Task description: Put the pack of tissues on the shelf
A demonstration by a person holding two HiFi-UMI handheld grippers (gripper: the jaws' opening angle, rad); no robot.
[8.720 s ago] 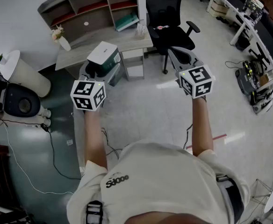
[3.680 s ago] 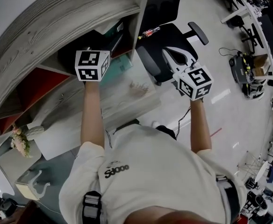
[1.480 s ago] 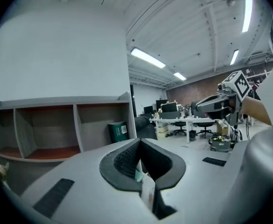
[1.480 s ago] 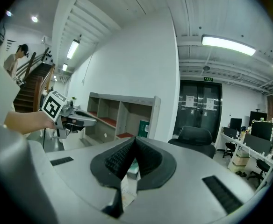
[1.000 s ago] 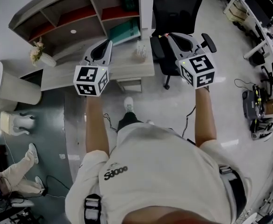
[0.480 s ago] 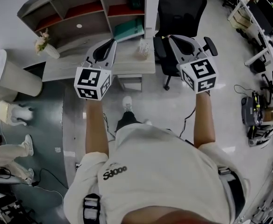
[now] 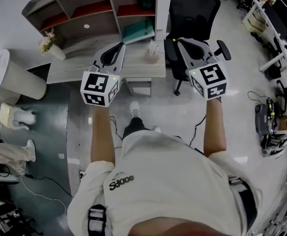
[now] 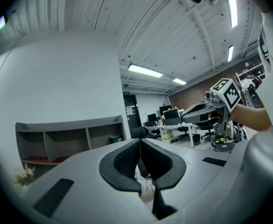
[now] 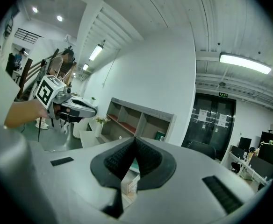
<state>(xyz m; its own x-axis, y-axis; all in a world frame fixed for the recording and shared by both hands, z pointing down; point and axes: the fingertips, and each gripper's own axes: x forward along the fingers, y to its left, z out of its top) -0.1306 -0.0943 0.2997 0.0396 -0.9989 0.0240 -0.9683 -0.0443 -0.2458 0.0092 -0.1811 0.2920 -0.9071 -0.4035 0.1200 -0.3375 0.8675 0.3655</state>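
Both arms outstretched, left tongs [image 7: 121, 46] and right tongs [image 7: 180, 42] closed.

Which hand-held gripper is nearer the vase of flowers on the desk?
Left. The left hand-held gripper hangs above the desk, right of the vase of flowers. The right hand-held gripper is farther right, by the black chair.

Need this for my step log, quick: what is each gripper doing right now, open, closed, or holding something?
Left gripper: closed, jaws together, nothing between them.
Right gripper: closed, jaws together, nothing between them.
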